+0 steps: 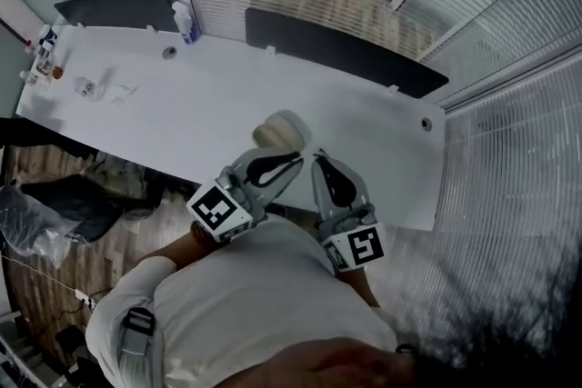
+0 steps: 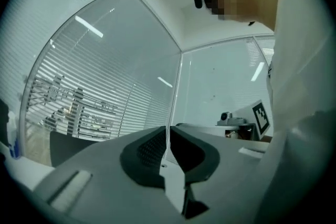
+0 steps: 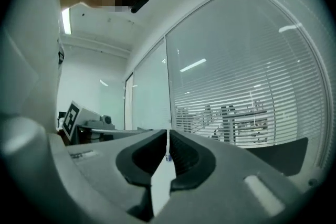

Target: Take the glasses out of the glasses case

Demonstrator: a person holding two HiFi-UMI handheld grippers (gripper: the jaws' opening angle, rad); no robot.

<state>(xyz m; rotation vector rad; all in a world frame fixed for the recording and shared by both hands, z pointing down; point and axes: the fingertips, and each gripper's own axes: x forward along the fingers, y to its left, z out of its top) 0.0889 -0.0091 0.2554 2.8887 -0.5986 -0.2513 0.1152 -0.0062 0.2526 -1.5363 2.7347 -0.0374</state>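
A cream, rounded glasses case lay by the near edge of the long white surface; no glasses showed. It was probably light, stiff and smooth, best gripped across its sides. The left claw and right claw were both closed and empty.

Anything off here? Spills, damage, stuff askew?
Nothing spilled or broken on the table. One oddity: the left claw and right claw are both shut and empty, held up by the person's chest, while the glasses case sits on the table.

Left gripper and right gripper level, jaws together.
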